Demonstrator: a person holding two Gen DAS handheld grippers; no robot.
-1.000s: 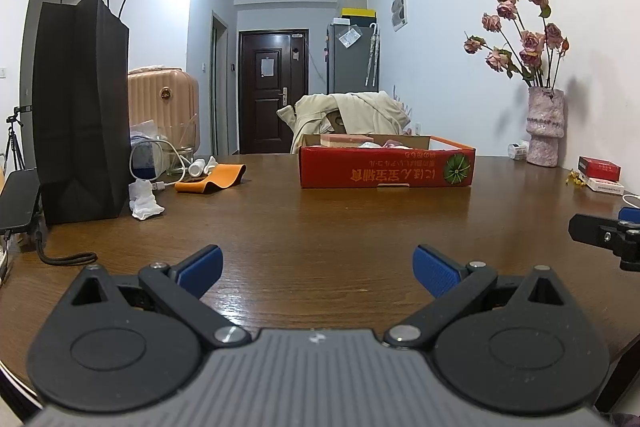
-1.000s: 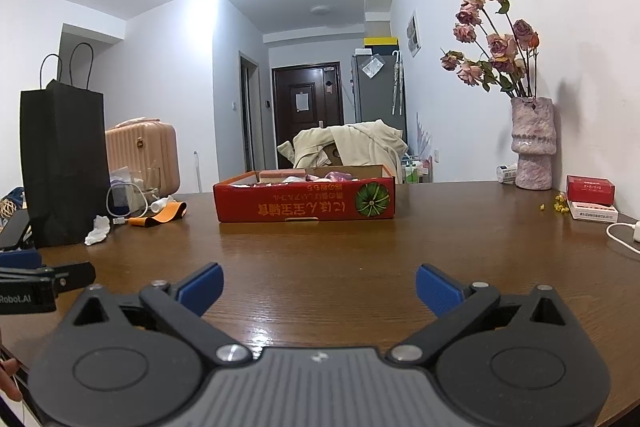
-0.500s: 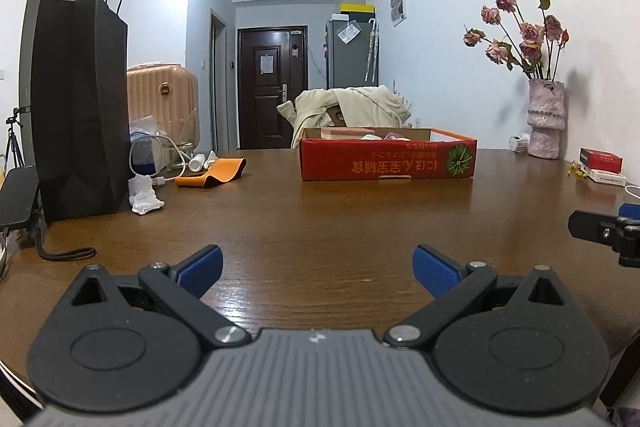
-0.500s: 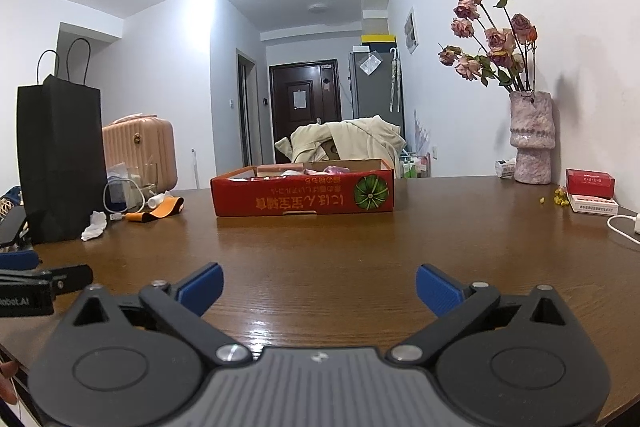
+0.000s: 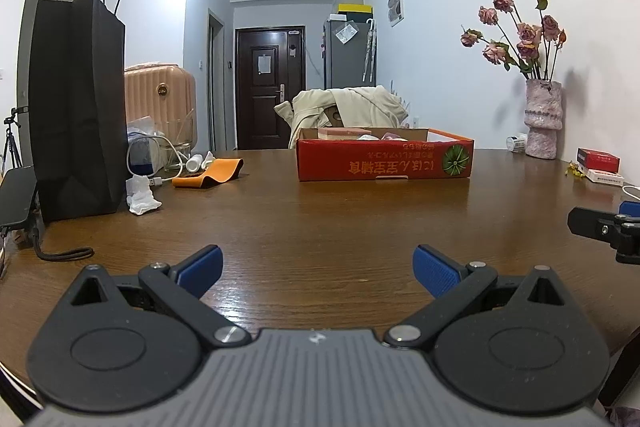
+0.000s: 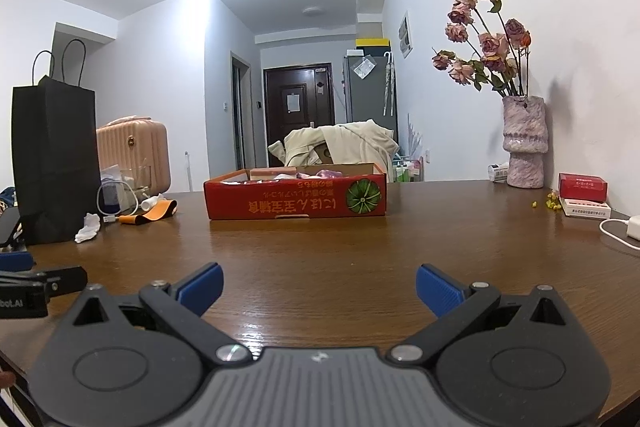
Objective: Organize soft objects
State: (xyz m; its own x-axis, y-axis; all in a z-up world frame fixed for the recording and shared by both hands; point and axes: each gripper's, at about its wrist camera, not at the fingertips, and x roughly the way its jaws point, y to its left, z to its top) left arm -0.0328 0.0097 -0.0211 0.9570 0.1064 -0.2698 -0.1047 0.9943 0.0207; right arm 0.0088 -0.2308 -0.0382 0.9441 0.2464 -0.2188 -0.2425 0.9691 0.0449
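Observation:
A shallow red cardboard box (image 5: pixel 384 159) stands at the far middle of the brown table (image 5: pixel 320 227); it also shows in the right wrist view (image 6: pixel 296 197). Pink and white soft items (image 6: pixel 320 174) lie inside it, mostly hidden by its wall. My left gripper (image 5: pixel 318 269) is open and empty, low over the table's near edge. My right gripper (image 6: pixel 318 287) is open and empty, beside the left one. A crumpled white cloth (image 5: pixel 142 197) lies on the table at the left, also in the right wrist view (image 6: pixel 88 227).
A tall black paper bag (image 5: pixel 78 107) stands at the left. An orange strap (image 5: pixel 212 175), cables and a glass lie beside it. A vase of dried roses (image 5: pixel 542 119) and red and white packs (image 5: pixel 600 165) stand at the right. A charger cable (image 6: pixel 616 233) lies far right.
Both views have tilted upward slightly, so the box and table sit lower in the frames. Both grippers stay open and empty.

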